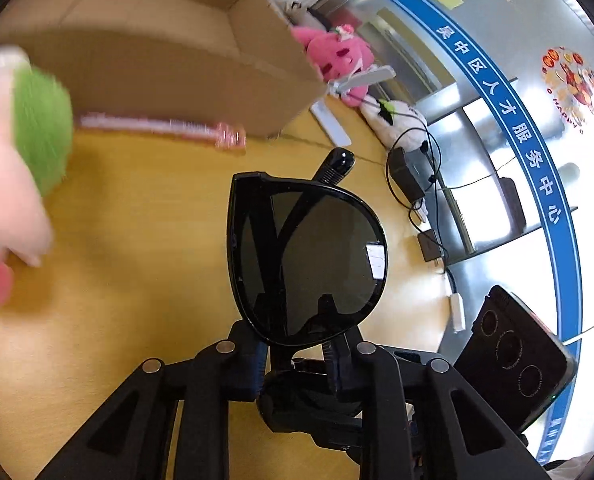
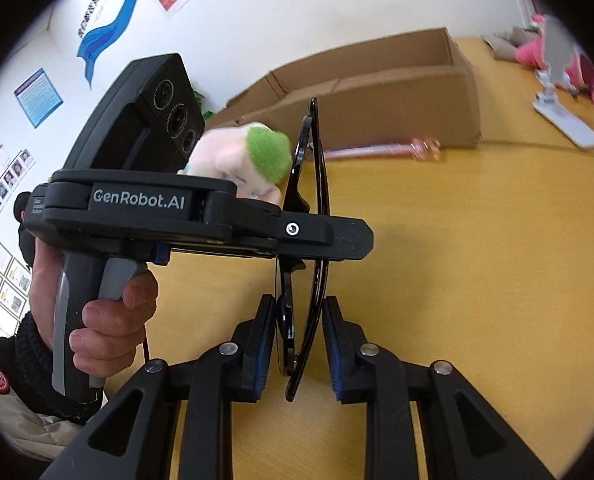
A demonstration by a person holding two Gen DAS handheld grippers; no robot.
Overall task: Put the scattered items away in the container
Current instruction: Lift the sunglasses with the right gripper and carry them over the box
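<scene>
Black folded sunglasses [image 1: 309,256] hang above the yellow table [image 1: 137,240], lens facing the left wrist camera. My left gripper [image 1: 297,352] is shut on their lower rim. In the right wrist view the sunglasses [image 2: 297,186] stand edge-on between the blue pads of my right gripper [image 2: 300,340], which is shut on them too. The left gripper [image 2: 349,240] crosses from the left, held by a hand [image 2: 109,320], and clamps the same glasses higher up. The open cardboard box [image 2: 377,92] lies behind. A pink plush with green hair [image 2: 253,156] and a pink wand [image 2: 385,150] lie in front of it.
A pink plush toy [image 1: 337,52] and a white one [image 1: 397,120] sit past the box [image 1: 157,60]. A white folding stand [image 2: 565,120] lies at the far right. Black adapters with cables [image 1: 407,172] line the table's edge by a glass wall.
</scene>
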